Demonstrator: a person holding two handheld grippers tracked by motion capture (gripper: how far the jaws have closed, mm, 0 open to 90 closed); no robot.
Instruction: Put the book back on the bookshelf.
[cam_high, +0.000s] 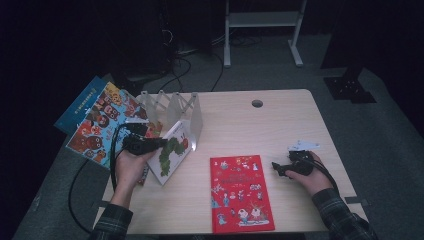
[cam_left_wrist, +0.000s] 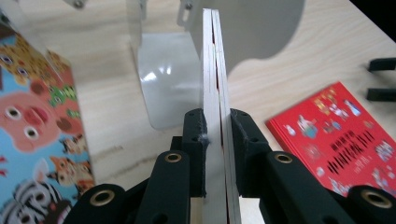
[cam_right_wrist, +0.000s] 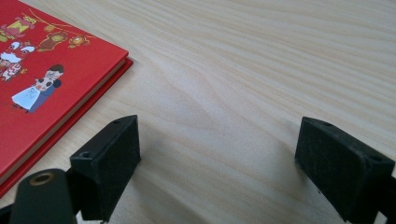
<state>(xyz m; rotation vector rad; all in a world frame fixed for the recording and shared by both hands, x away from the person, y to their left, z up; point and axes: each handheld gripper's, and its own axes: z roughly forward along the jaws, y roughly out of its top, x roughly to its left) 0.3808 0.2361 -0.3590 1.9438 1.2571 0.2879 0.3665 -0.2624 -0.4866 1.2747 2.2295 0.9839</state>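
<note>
Left gripper (cam_left_wrist: 217, 154) jaws clamped on white caterpillar picture book (cam_high: 172, 150), held edge-on, clear acrylic book rack (cam_high: 185, 112) straight ahead. Right gripper (cam_right_wrist: 219, 163) jaws agape over tabletop (cam_right_wrist: 243, 60).

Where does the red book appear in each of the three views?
High view: red book lies flat at bottom centre of the table.
Left gripper view: red book at right, beyond the tool's black jaws.
Right gripper view: red book in the upper left corner.
Shared landmark: the wooden table.
</note>
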